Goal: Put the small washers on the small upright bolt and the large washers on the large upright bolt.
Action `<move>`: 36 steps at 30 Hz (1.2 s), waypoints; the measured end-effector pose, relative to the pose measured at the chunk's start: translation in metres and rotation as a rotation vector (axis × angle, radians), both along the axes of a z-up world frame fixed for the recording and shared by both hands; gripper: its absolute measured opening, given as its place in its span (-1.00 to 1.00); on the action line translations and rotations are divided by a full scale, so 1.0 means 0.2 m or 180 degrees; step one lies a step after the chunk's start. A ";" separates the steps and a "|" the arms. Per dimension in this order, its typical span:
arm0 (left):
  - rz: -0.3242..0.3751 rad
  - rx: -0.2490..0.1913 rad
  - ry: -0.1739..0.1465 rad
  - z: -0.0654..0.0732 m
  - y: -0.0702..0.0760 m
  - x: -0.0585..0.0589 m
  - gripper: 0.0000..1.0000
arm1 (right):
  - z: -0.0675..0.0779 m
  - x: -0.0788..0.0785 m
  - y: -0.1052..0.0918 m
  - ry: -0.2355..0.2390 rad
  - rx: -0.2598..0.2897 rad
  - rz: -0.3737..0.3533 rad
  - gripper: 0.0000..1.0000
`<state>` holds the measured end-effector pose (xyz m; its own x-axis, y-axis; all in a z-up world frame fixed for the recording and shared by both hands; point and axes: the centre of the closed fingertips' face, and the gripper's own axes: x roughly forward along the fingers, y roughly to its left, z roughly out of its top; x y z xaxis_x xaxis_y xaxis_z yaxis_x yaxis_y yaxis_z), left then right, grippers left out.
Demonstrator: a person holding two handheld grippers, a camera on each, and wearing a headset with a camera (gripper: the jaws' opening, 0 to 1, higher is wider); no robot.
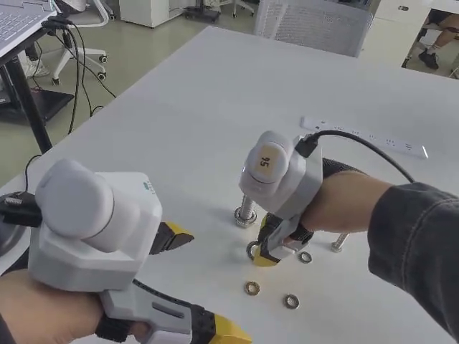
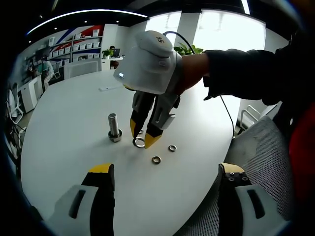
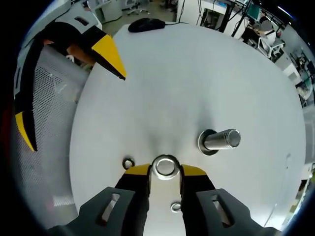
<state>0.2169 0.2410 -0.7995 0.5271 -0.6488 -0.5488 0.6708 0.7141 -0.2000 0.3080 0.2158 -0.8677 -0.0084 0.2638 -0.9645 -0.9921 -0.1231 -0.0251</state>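
Left gripper [image 1: 208, 284] nearest, jaws wide, empty, right gripper [image 3: 166, 170] jaws narrow, pinching large washer [image 3: 166, 166] flat on table [image 3: 172, 73], big bolt [image 3: 219, 140] upright just beside

At the bottom centre the right tool [image 3: 166, 171] grips a large washer [image 3: 157, 164] on the white surface [image 3: 197, 73], with its yellow tips against both sides. The large bolt [image 3: 220, 140] stands right of centre. A small washer [image 3: 128, 162] lies just left of the tips.
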 end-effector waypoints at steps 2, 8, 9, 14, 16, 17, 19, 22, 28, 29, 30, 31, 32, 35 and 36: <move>-0.0009 0.0001 -0.0001 0.00 0.00 0.00 0.73 | 0.01 0.01 -0.01 -0.0011 -0.0008 -0.0012 -0.54; -0.0021 -0.0002 -0.0001 0.00 0.00 0.00 0.73 | 0.04 0.02 -0.05 -0.0034 -0.0039 -0.0040 -0.54; -0.0025 0.0002 -0.0005 0.00 0.00 0.00 0.73 | 0.05 0.03 -0.06 -0.0038 -0.0043 -0.0044 -0.54; -0.0025 0.0000 -0.0009 0.01 0.00 0.00 0.73 | 0.08 0.04 -0.09 -0.0061 -0.0063 -0.0048 -0.54; -0.0033 0.0004 -0.0006 0.00 0.00 0.00 0.73 | 0.09 0.04 -0.10 -0.0083 -0.0061 -0.0054 -0.54; -0.0036 0.0007 -0.0006 0.00 0.00 0.00 0.73 | 0.10 0.05 -0.11 -0.0089 -0.0069 -0.0056 -0.54; -0.0040 0.0005 -0.0004 0.00 -0.01 0.00 0.73 | 0.12 0.06 -0.12 -0.0110 -0.0074 -0.0058 -0.54; -0.0040 0.0005 -0.0007 0.00 -0.01 0.00 0.73 | 0.15 0.08 -0.13 -0.0131 -0.0067 -0.0079 -0.54; -0.0036 0.0002 -0.0011 0.01 0.00 0.00 0.73 | 0.22 0.13 -0.14 -0.0218 -0.0049 -0.0106 -0.54; -0.0035 0.0001 -0.0012 0.01 0.00 0.00 0.73 | 0.24 0.14 -0.14 -0.0232 -0.0044 -0.0108 -0.54; -0.0035 0.0003 -0.0013 0.01 0.00 0.00 0.73 | 0.25 0.15 -0.14 -0.0243 -0.0041 -0.0108 -0.54; -0.0035 0.0003 -0.0013 0.01 0.00 0.00 0.73 | 0.27 0.16 -0.13 -0.0282 -0.0024 -0.0098 -0.54; -0.0035 0.0003 -0.0013 0.01 0.00 0.00 0.73 | 0.28 0.16 -0.13 -0.0290 -0.0023 -0.0098 -0.54; -0.0026 -0.0003 -0.0018 0.01 0.00 0.00 0.73 | 0.33 0.19 -0.12 -0.0357 -0.0005 -0.0070 -0.54; -0.0025 -0.0001 -0.0019 0.01 0.00 0.00 0.73 | 0.34 0.19 -0.11 -0.0362 -0.0005 -0.0064 -0.54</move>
<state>0.2176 0.2410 -0.7980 0.5252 -0.6533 -0.5454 0.6777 0.7087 -0.1962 0.3455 0.1935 -0.8001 0.1064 0.2614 -0.9594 -0.9851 -0.1032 -0.1374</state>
